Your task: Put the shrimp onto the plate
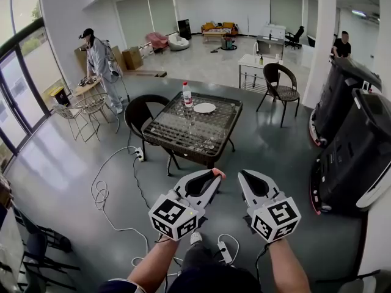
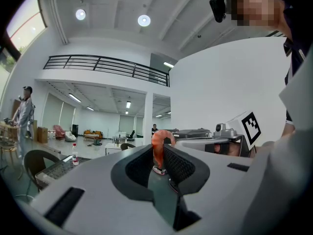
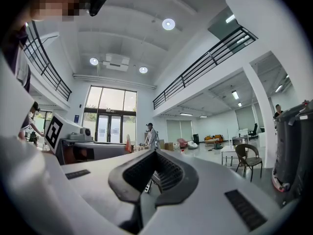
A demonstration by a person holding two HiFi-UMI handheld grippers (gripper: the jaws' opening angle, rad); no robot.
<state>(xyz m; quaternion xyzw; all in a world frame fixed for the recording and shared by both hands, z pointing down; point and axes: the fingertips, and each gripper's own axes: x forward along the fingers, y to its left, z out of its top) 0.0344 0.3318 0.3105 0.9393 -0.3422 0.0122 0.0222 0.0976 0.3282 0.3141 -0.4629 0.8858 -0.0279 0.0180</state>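
Note:
An orange shrimp (image 2: 158,150) stands upright between the jaws of my left gripper (image 2: 162,156), which is shut on it. In the head view the shrimp (image 1: 216,174) pokes out at that gripper's tip (image 1: 212,177), held at waist height above the floor. My right gripper (image 1: 244,176) is beside it, a little apart, shut with nothing in it (image 3: 156,156). The white plate (image 1: 204,108) lies on the far part of a dark glass-topped table (image 1: 183,139), well ahead of both grippers. From the right gripper view the shrimp (image 3: 128,144) shows at the left.
A water bottle (image 1: 187,94) stands on the table left of the plate. A black chair (image 1: 139,116) is at the table's left, and black machines (image 1: 354,145) stand on the right. White cables (image 1: 116,188) and a power strip (image 1: 224,253) lie on the floor. A person (image 1: 101,63) stands far left.

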